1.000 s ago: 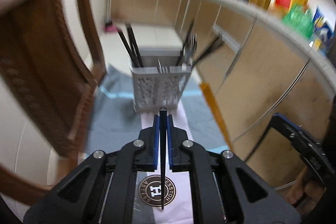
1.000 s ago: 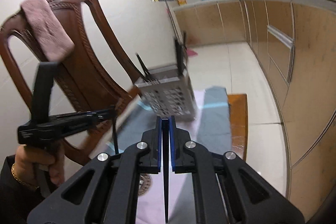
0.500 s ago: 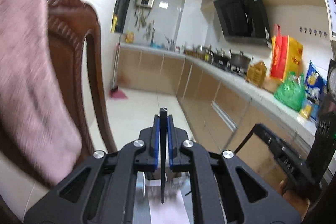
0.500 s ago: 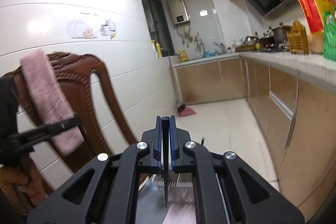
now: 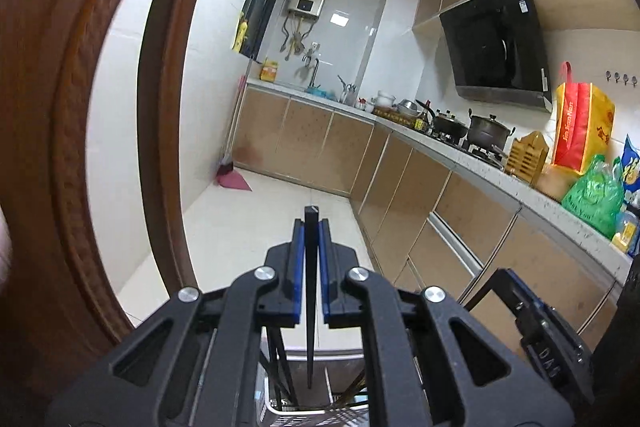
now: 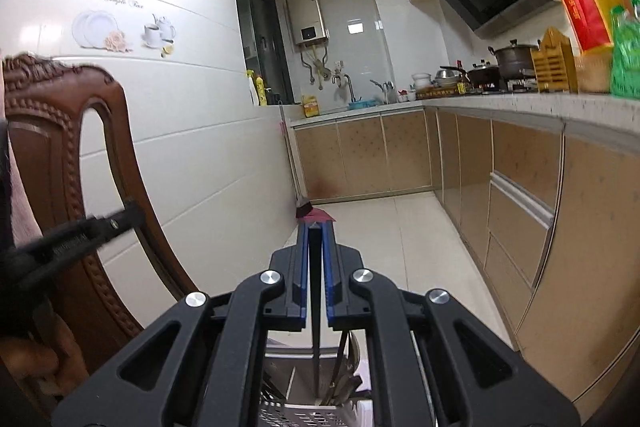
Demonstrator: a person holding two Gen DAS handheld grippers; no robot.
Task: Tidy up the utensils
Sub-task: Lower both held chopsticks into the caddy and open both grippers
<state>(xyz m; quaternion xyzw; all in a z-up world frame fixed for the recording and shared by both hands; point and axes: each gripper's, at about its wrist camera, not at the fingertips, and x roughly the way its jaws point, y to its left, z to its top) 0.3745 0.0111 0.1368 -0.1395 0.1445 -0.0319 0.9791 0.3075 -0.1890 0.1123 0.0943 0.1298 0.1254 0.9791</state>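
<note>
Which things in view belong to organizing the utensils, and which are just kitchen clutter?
Job:
left gripper, shut on a black chopstick
right gripper, shut on another chopstick
white utensil caddy

Clutter:
wooden chair
pot
red bag
broom

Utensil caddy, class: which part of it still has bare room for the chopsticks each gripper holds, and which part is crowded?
In the white caddy, the compartment under the right gripper's chopstick looks bare. Right of it, utensil handles crowd together. In the left wrist view, dark chopsticks fill the left side.
</note>
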